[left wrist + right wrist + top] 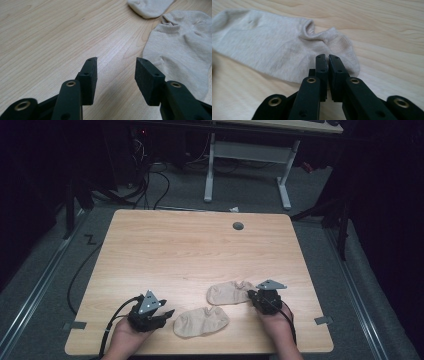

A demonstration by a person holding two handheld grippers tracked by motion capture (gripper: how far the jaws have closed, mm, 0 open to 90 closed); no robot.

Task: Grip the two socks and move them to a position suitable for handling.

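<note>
beige sock (pixel 274 47) edge pinched by right tool (pixel 327 61) — left tool (pixel 116 67) agape.

A dim room with grey carpet (pixel 320 270), a white-legged desk (pixel 250 155) and tangled cables (pixel 150 175) behind.

Rectangular light wood-grain tabletop (pixel 190 255): smooth, faintly sheened surface with fine darker streaks. Two beige knitted-cloth ankle socks, one nearer (pixel 201 321) and one farther (pixel 229 293): soft, matt fabric, ribbed at the cuff. Left black plastic two-jaw gripper (pixel 116 65) and right black plastic two-jaw gripper (pixel 328 58): matt, slightly grainy jaw blocks, smoother arms set with brass-coloured metal eyelets. Grey floor carpet (pixel 350 285): rough and matt.
</note>
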